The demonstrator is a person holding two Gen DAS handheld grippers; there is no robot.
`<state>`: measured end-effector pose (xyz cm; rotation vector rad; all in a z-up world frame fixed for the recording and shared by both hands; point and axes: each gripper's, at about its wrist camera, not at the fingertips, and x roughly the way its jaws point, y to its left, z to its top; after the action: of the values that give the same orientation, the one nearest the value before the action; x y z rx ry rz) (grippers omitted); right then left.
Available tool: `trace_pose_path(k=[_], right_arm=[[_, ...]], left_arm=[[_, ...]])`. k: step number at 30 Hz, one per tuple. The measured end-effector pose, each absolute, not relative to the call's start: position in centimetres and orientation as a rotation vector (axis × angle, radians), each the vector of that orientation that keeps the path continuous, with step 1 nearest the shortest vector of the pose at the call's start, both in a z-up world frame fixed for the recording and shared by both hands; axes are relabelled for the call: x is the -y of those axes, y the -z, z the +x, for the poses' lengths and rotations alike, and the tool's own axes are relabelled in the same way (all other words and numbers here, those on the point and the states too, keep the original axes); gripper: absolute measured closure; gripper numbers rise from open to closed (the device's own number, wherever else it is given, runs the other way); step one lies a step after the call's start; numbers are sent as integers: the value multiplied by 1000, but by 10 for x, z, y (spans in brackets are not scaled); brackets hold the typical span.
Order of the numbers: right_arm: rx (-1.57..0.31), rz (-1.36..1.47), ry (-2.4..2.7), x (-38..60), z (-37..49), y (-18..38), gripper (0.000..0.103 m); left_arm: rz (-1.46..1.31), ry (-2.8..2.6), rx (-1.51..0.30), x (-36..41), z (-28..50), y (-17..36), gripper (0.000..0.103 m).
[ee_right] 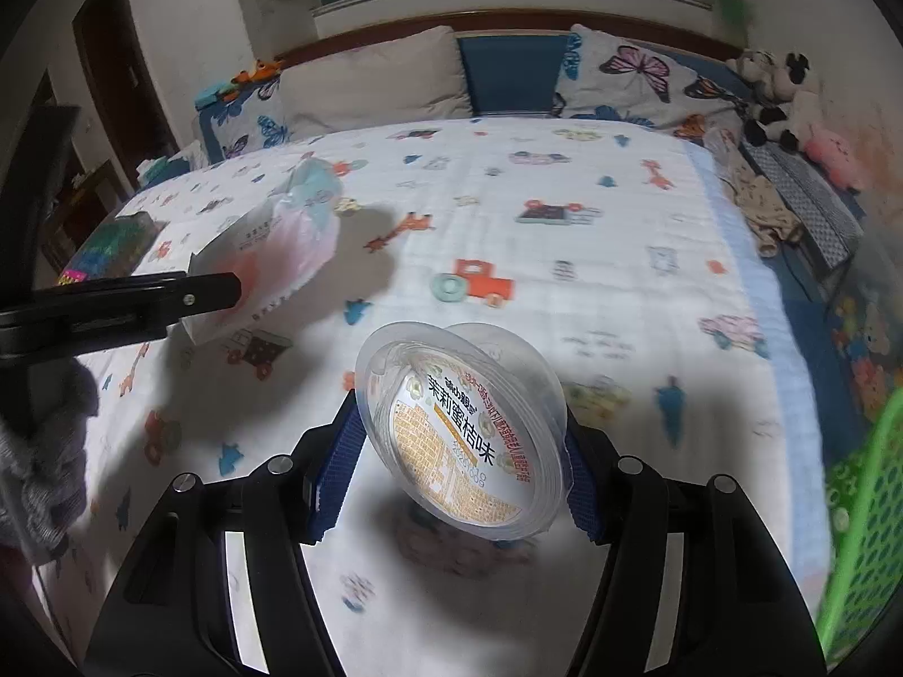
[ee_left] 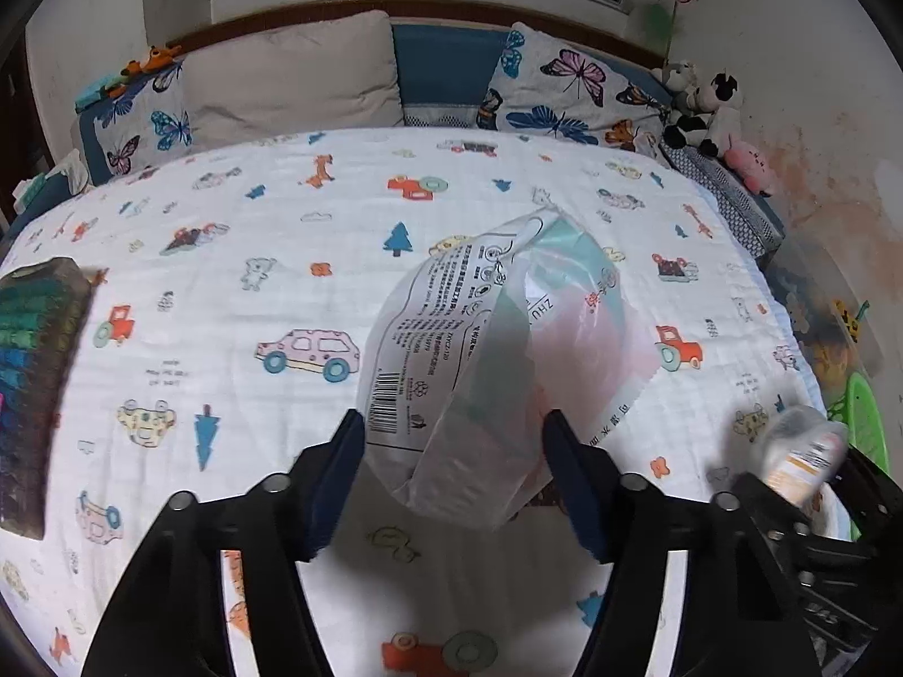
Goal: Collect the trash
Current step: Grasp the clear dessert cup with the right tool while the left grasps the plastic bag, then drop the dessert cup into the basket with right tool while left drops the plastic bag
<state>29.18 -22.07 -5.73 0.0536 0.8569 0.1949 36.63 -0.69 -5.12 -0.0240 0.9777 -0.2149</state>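
Observation:
A crinkled white plastic package (ee_left: 480,350) with a barcode and printed text hangs just above the cartoon-print bedsheet (ee_left: 226,282). My left gripper (ee_left: 454,440) is shut on its lower part, and both blue pads press its sides. In the right wrist view the same package (ee_right: 271,254) shows at the left, at the tip of a left gripper finger (ee_right: 220,289). My right gripper (ee_right: 460,451) is shut on a tilted clear plastic cup (ee_right: 460,440) with an orange-and-white label, held above the sheet. That cup (ee_left: 804,451) appears blurred at the lower right of the left wrist view.
A green perforated basket (ee_right: 863,508) stands off the bed's right side, also seen as the basket (ee_left: 860,423). A dark multicoloured box (ee_left: 34,383) lies on the bed's left edge. Pillows (ee_left: 293,79) and plush toys (ee_left: 705,107) line the head end. A grey sleeve (ee_right: 45,440) is at the left.

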Motion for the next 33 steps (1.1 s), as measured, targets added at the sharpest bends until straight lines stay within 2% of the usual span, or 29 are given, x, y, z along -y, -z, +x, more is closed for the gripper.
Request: trace_pose_path(k=[1, 6, 9, 11, 21, 33], right_arm=[[-856, 57, -193, 224, 290, 57, 40], [-851, 77, -183, 241, 274, 53, 40], [-847, 86, -179, 249, 263, 51, 40], [-838, 89, -176, 255, 255, 47, 40], [-786, 127, -157, 285, 207, 25, 40], [-773, 172, -22, 361, 150, 22, 40]], left_arm=[[-29, 217, -982, 8, 368, 53, 51], [-38, 231, -980, 11, 364, 54, 68], [-32, 231, -963, 14, 354, 47, 70], [-36, 237, -954, 13, 348, 41, 76], [-23, 311, -891, 36, 292, 6, 79], [31, 461, -854, 108, 238, -18, 79]])
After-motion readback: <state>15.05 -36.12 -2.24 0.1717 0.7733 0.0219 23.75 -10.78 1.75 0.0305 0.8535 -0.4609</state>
